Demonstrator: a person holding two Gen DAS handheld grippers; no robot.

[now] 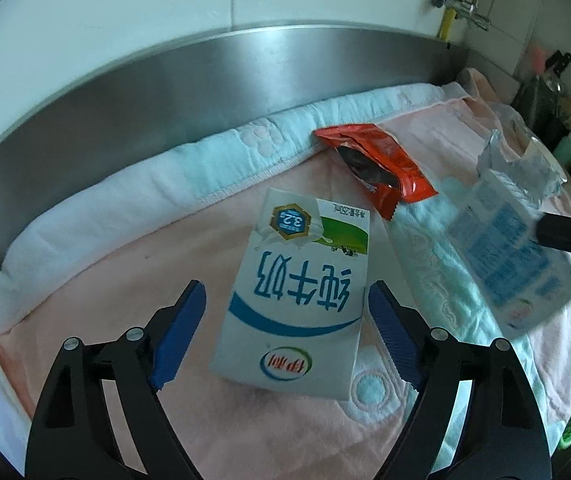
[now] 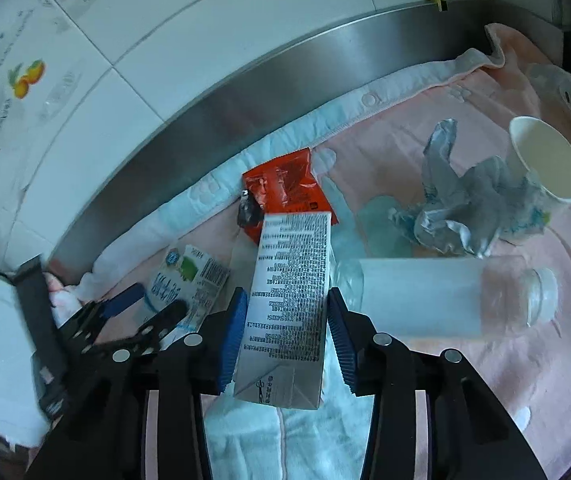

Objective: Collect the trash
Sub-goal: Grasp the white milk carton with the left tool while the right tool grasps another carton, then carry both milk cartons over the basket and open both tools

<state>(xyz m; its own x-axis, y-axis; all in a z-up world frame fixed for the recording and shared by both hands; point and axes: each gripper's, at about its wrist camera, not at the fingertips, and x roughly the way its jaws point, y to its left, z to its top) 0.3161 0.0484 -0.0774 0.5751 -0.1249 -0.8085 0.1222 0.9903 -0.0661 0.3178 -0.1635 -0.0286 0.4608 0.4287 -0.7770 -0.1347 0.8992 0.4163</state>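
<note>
Two milk cartons: one (image 1: 297, 292) lying flat between the spread left gripper (image 1: 285, 336) jaws. Other – grey-printed carton (image 2: 289, 300) – clamped in right gripper (image 2: 285, 336).

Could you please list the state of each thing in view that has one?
Left tongs: open, straddling a carton.
Milk carton: lying flat on the towel.
Right tongs: shut on the second carton.
Red wrapper: torn open.
Paper cup: tipped over.
Plastic bottle: lying down.

Milk carton (image 1: 297, 292) — "纯牛奶", badge "3.2" (upside down); other print unreadable
</note>
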